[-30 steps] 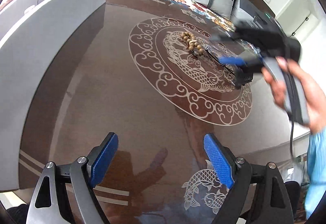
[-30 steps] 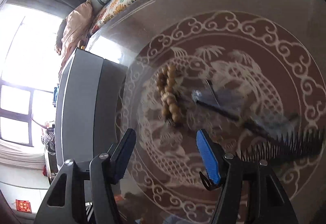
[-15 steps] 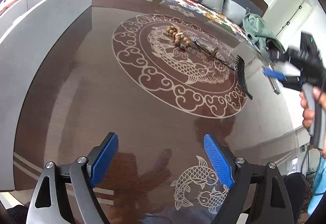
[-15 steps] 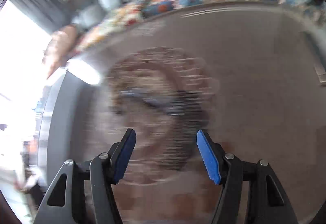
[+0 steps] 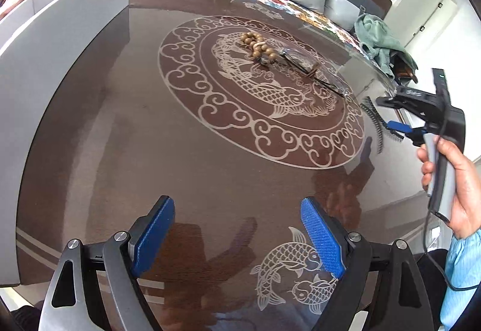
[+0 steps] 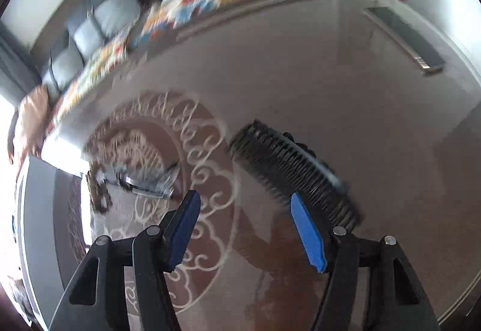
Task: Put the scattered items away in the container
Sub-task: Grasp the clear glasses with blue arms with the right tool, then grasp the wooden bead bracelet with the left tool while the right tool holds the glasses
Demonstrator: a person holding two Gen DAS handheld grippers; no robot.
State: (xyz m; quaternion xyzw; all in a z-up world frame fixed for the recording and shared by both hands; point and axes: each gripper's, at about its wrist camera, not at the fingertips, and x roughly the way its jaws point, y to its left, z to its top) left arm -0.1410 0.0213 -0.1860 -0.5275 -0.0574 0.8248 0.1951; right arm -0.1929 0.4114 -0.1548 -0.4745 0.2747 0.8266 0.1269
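Brown patterned table [image 5: 150, 135] holds wooden beads [image 5: 258, 48] and glasses [image 5: 303, 63] at its centre, a black comb [image 6: 294, 174] near the right edge beneath the open right claw [image 6: 246, 228], and the left claw [image 5: 237, 234] open, empty.

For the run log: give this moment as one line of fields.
left gripper: open, empty, over table | right gripper: open, empty, near comb | beads, glasses: on table | container: beside

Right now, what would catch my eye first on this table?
Probably the pale koi-and-cloud medallion inlaid in the glossy brown tabletop. On it lie a string of round wooden beads and thin-framed glasses; a black toothed comb lies just outside its rim, by the open right gripper.
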